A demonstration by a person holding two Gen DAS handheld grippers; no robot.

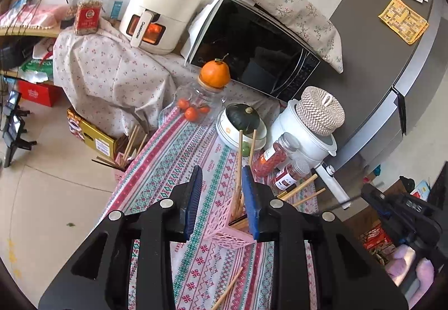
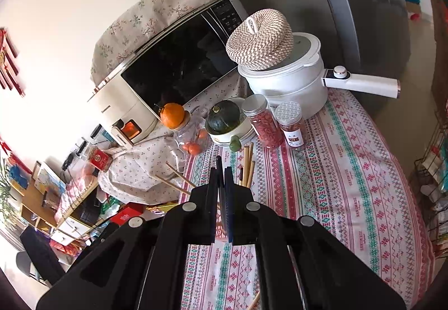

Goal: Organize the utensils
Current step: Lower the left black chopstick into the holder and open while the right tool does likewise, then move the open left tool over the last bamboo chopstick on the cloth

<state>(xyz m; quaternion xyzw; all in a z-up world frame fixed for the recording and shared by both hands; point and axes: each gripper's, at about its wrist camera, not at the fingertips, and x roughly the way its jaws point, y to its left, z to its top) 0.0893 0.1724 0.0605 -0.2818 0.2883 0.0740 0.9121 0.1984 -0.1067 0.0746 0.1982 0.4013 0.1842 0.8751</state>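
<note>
Here the left gripper [image 1: 222, 184] hangs with its jaws apart over the pink lattice basket [image 1: 224, 228] on the tabletop [image 2: 350, 169], where wooden chopsticks [image 1: 239, 158] stand upright just beside its right pad, seemingly not pressed by either pad. The right gripper [image 2: 222, 172] is clenched on a dark chopstick [image 2: 217, 162], while another loose chopstick [image 1: 228, 289] lies on the cloth nearer the camera. The light basket could probably tip or slide if either gripper nudges its rim or the leaning sticks, and the thin dark stick may twist in the pads and miss the opening.
</note>
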